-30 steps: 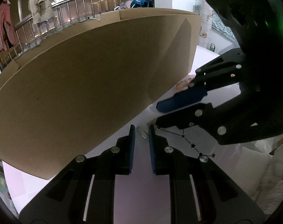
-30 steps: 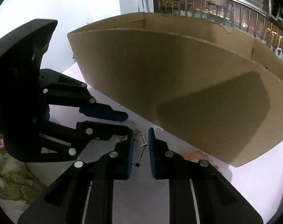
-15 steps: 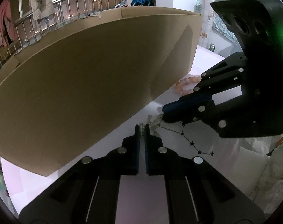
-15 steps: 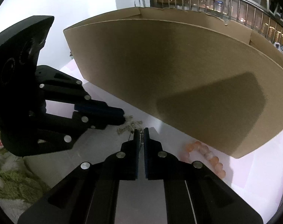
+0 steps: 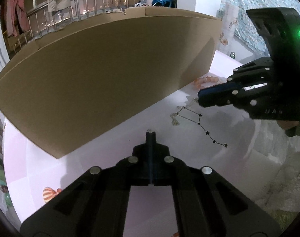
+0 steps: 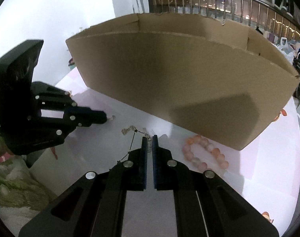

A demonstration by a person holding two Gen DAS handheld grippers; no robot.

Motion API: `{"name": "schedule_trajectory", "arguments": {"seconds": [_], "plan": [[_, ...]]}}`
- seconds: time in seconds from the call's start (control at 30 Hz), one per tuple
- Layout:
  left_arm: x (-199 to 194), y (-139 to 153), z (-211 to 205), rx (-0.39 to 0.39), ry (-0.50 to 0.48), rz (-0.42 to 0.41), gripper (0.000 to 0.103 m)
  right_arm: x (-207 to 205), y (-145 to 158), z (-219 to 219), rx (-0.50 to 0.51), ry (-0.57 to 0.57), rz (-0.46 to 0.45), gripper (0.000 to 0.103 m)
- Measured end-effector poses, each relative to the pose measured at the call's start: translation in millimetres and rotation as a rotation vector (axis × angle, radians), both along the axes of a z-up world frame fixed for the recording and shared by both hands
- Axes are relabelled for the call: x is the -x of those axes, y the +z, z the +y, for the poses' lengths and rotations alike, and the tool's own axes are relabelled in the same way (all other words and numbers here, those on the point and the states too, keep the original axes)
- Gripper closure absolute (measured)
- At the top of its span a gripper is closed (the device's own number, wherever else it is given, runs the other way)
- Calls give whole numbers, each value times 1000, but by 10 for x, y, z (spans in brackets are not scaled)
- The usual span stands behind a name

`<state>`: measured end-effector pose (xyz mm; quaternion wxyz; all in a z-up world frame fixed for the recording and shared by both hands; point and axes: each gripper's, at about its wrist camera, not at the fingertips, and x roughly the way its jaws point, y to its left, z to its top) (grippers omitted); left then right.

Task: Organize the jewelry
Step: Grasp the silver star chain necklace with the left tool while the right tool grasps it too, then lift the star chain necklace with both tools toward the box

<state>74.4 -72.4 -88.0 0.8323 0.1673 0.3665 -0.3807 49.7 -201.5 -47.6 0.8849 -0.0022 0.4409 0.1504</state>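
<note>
I am holding a black two-finger gripper in each hand over a white table (image 5: 229,158). A large open cardboard box (image 5: 110,75) stands on the table straight ahead, its long brown side facing me.

My left gripper (image 5: 150,133) has its blue-lined fingers pressed together, with a small silver piece of jewelry (image 5: 149,131) poking out at the tips. In my right camera the same piece (image 6: 111,117) sticks out sideways from the closed tips of my left gripper (image 6: 105,118).

My right gripper (image 6: 149,138) is nearly closed, a narrow slit between the pads, and a small silver clasp-like piece (image 6: 149,145) sits between them. A thin necklace with tiny black stars (image 5: 201,125) trails from my right gripper (image 5: 198,98) across the table, with a clump of pale crystals at its bend.

A pink and orange bead bracelet (image 6: 203,152) lies on the table just right of my right gripper, near the front of the box.
</note>
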Motion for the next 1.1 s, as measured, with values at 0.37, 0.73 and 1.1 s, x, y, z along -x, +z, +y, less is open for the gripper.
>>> {"name": "schedule_trajectory", "arguments": {"seconds": [0.37,0.73,1.1], "plan": [[108,71,6,5,-8,-30,99,45,65,-16,-19,-9,-28,98],[-26,0,-126,-28,13,-3,82,29,19,-16,-38,-13,-19,98],[-43,1,-138,-53,15,6,98,28,-16,-33,-51,-18,-25,98]]}}
